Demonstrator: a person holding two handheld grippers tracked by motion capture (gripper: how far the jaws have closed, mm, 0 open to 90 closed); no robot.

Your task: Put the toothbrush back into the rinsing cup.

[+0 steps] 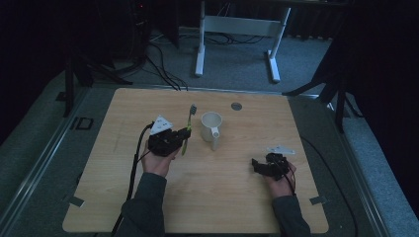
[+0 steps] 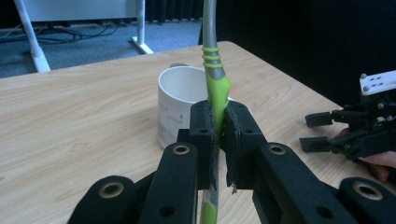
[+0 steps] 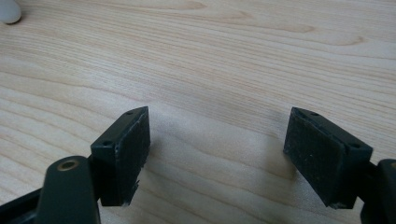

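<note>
A green and grey toothbrush is clamped between the pads of my left gripper, just left of a white mug. In the left gripper view the toothbrush stands upright between the jaws, with the mug right behind it; its handle runs down past the pads. The brush head points away from the person. My right gripper rests low over the table at the right, its jaws wide apart. In the right gripper view its pads have only bare wood between them.
The wooden table has a small grey disc near its far edge. A white desk frame and cables lie on the floor beyond the table. Black stand legs flank the table on both sides.
</note>
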